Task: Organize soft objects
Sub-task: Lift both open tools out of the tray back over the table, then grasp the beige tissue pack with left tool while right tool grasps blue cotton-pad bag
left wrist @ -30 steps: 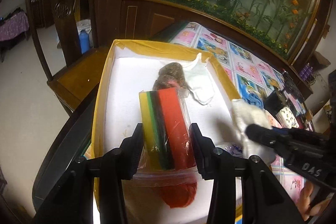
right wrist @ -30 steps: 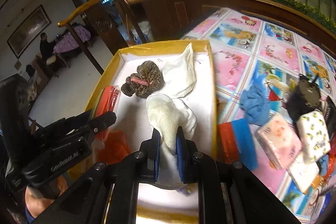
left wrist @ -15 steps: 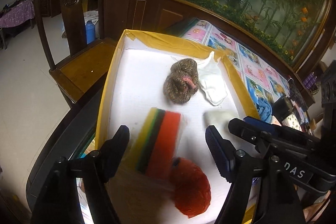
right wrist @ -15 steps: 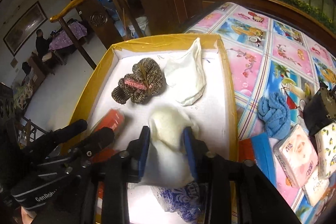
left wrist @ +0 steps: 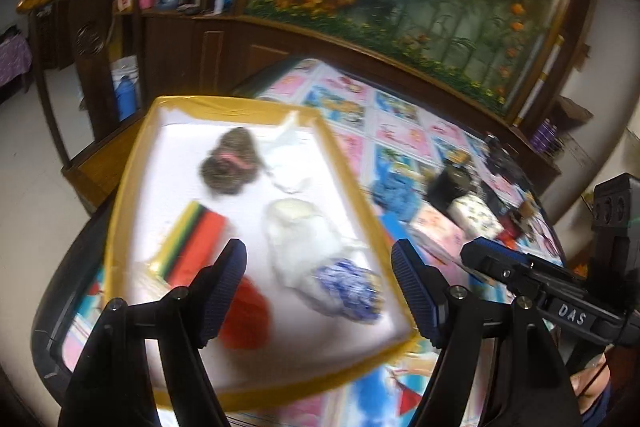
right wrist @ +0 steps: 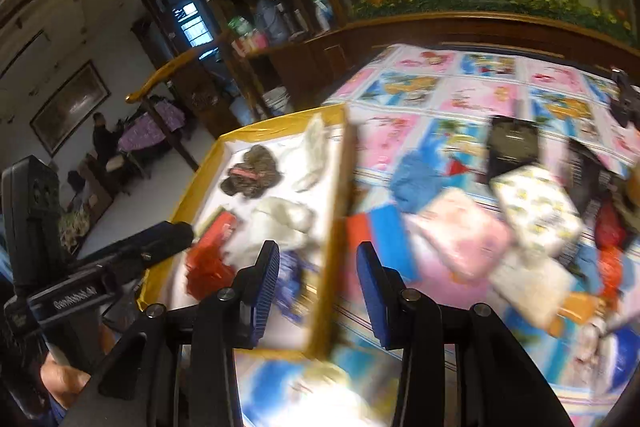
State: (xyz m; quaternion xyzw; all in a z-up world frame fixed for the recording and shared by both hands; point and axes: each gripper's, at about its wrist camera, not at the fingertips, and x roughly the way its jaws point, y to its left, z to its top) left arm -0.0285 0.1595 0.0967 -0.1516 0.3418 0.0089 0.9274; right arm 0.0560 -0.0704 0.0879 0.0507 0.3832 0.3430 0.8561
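A yellow-rimmed box [left wrist: 132, 187] with a white floor holds a striped sponge pack [left wrist: 196, 243], a red mesh ball [left wrist: 246, 315], a white cloth bundle [left wrist: 296, 239], a blue-and-white patterned piece [left wrist: 352, 291], a brown knitted item [left wrist: 230, 167] and a white cloth [left wrist: 288, 155]. My left gripper [left wrist: 318, 267] hangs open above the box's near end, holding nothing. My right gripper [right wrist: 318, 259] is open and empty over the box's right rim [right wrist: 340, 187]. On the tablecloth to its right lie a blue cloth [right wrist: 416, 179], a pink tissue pack [right wrist: 460, 231] and a yellow-patterned pack [right wrist: 536, 207].
A red-and-blue sponge [right wrist: 384, 235] lies beside the box. Dark objects [right wrist: 512, 147] and more clutter sit at the table's right. A wooden chair [left wrist: 96, 147] stands behind the box on the left. A person's hand [right wrist: 60, 379] grips the left tool.
Both grippers opened, dropping the sponge pack and the white bundle into the box, then drew back. The right one swung rightward toward the tablecloth.
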